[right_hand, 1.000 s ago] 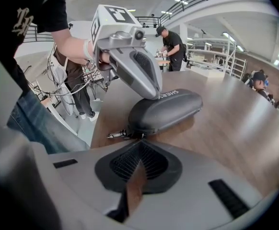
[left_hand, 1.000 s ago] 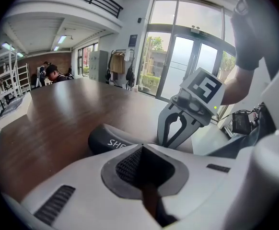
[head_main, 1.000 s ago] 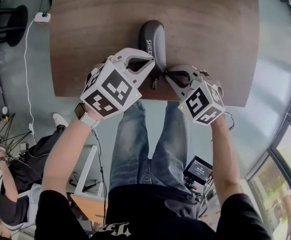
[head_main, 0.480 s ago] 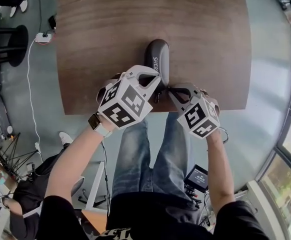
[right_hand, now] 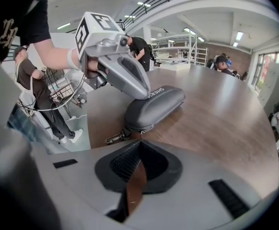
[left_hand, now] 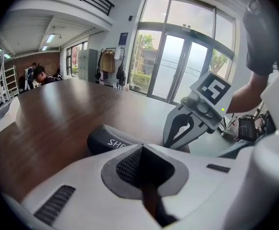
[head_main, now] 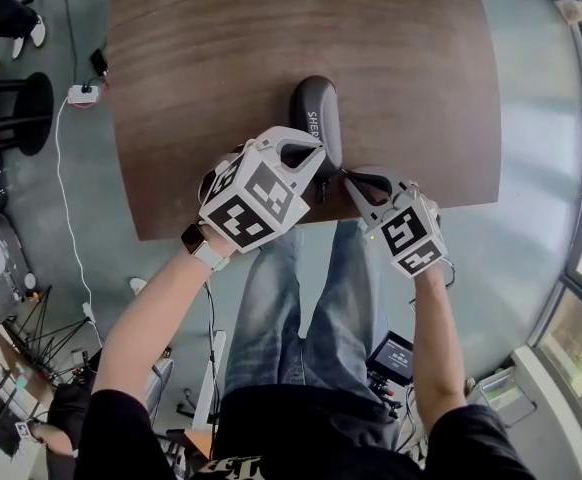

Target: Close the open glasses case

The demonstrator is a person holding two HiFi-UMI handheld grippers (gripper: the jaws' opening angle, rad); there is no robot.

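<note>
The glasses case (head_main: 316, 118) lies at the desk's (head_main: 211, 58) near edge, lid apparently down. The left gripper (head_main: 316, 156), jaws together and empty, presses its top; the right gripper (head_main: 350, 176), likewise pinched empty, sits beside. Closing looks finished, so next both should lift clear.

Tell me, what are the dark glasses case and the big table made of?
Glasses case: probably matte grey fabric or faux leather over a stiff shell; it holds a rounded shape. Table: dark wood or wood veneer, smooth; grain streaks show.

Glasses case (head_main: 317, 110) lies on the wooden table (head_main: 211, 68).
</note>
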